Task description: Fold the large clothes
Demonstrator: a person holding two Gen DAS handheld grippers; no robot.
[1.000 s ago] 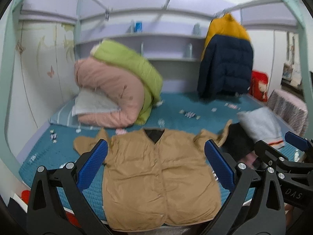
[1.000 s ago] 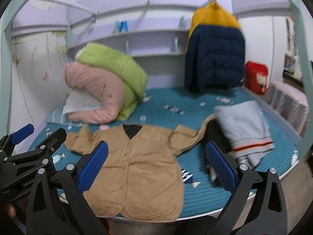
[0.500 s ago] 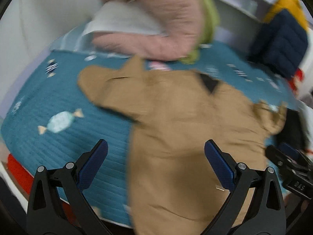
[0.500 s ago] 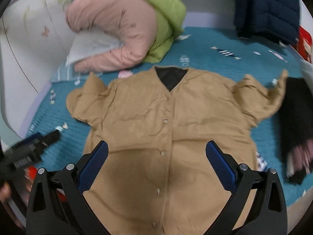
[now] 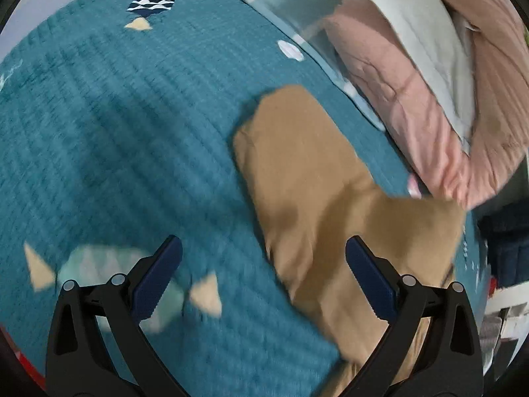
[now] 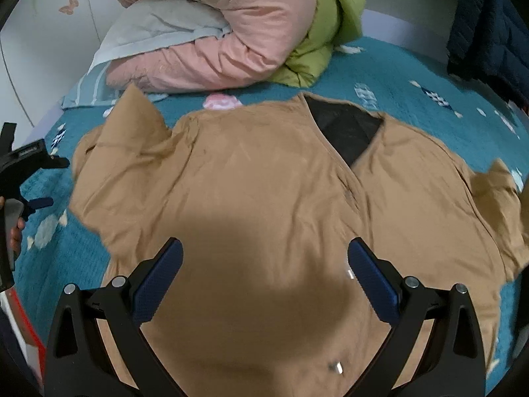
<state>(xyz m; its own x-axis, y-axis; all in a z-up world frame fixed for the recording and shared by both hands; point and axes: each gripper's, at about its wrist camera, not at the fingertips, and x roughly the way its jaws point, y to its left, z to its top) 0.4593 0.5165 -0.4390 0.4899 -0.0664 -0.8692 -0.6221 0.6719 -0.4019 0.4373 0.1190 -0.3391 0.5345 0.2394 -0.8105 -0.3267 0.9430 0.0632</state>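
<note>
So my left gripper (image 5: 263, 276) is hanging over the teal quilted bedspread (image 5: 115, 132), fingers spread wide with nothing between them. It's right at the edge of the tan jacket (image 6: 264, 205): the jacket's sleeve (image 5: 297, 152) runs up and away in front of me, its cuff end lying flat on the bedspread, and my right-hand fingertip (image 5: 367, 274) sits over the tan fabric while the other one is over bare bedspread. Can't tell if I'm actually touching cloth, the left view is pretty blurry. From the right camera you can see my left gripper (image 6: 33, 178) way off at the left edge, just beside that same sleeve.

Moving over, the jacket is spread front-up across the bed, buttoned, with the dark lining (image 6: 344, 129) showing at the V neck, one sleeve bunched out on each side. Behind it are a pink duvet (image 6: 215, 33) and green duvet (image 6: 330, 23) rolled up together, with a pale pillow (image 6: 158, 23) tucked in.

My right gripper (image 6: 264, 276) is over the lower middle of the jacket, also wide open, gripping nothing, with a big shadow on the fabric right under it. A dark blue puffer coat (image 6: 489, 26) hangs at the far right.
</note>
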